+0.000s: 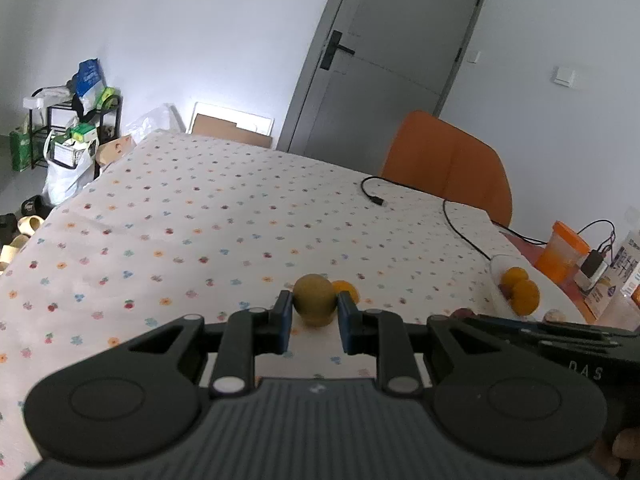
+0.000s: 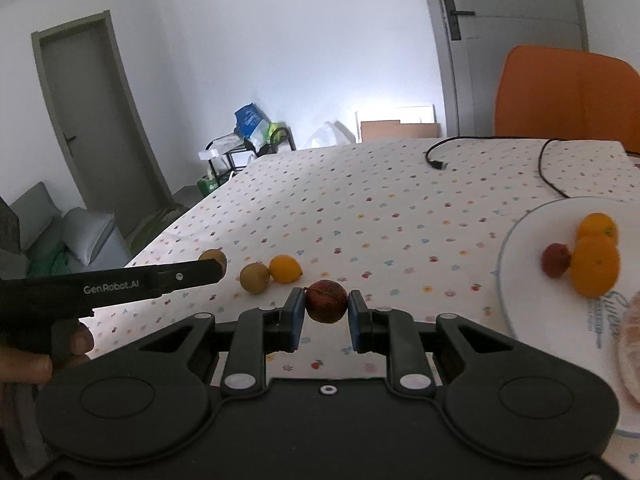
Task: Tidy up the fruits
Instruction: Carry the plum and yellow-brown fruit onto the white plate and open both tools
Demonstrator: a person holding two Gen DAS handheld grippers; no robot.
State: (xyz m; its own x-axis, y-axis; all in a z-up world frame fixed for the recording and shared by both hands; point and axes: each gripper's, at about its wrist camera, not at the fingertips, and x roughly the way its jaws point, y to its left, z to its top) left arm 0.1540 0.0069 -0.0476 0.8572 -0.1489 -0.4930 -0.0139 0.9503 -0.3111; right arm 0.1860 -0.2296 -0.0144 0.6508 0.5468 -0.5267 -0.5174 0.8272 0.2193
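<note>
Left wrist view: the left gripper (image 1: 313, 312) fingers pinch a dull olive-brown kiwi (image 1: 314, 299) above the bench (image 1: 200, 216). Right wrist view: the right gripper (image 2: 326, 312) fingers pinch a dark red, mottled round fruit (image 2: 326, 301), left of the white plate (image 2: 524, 280).

The white plate (image 2: 516, 280) runs off the right edge of the right wrist view. A pale orange item (image 2: 630, 352) on it is cropped and unidentifiable. The left gripper (image 2: 218, 270) hides part of a brown fruit (image 2: 212, 256). Plate lettering is blurred.

Red fruit (image 2: 326, 301) between tool (image 2: 326, 312) pads
</note>
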